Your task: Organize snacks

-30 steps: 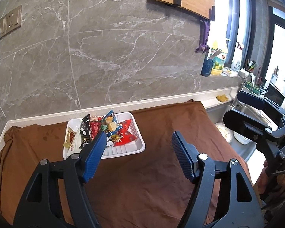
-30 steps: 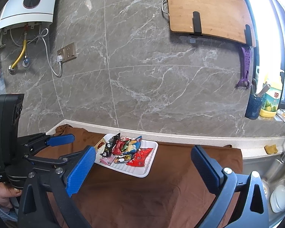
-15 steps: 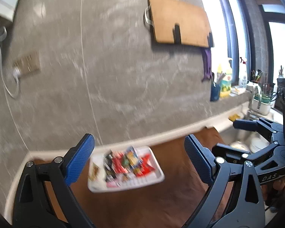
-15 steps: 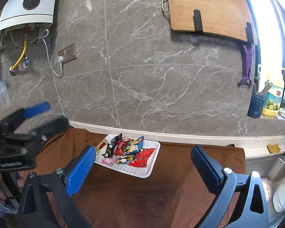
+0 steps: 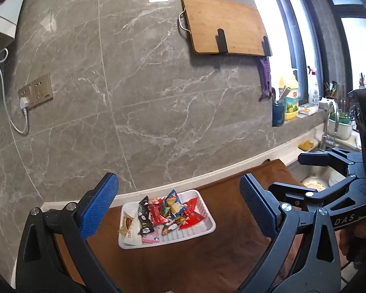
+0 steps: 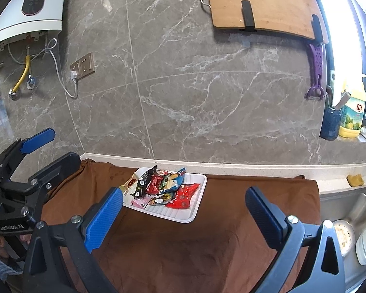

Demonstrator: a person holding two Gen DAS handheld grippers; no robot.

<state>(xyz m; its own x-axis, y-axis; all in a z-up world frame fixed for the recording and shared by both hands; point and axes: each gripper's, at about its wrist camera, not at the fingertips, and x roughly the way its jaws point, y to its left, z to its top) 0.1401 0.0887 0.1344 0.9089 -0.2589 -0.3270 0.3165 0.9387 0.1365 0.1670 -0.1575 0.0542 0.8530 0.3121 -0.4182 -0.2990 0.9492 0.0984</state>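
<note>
The left tongs (image 5: 178, 207) have lifted and tilted upward: a second ago their blue pads overlapped the white plastic tray (image 5: 202, 229) of mixed snack packets (image 5: 168, 212), and now the tray sits lower between the two pads, with far more of the grey marble wall above it. The whole wooden cutting board (image 5: 224, 26) hanging on that wall has come into view. In the right wrist view, the left tongs (image 6: 48, 149) have risen and pulled back towards the left edge.
</note>
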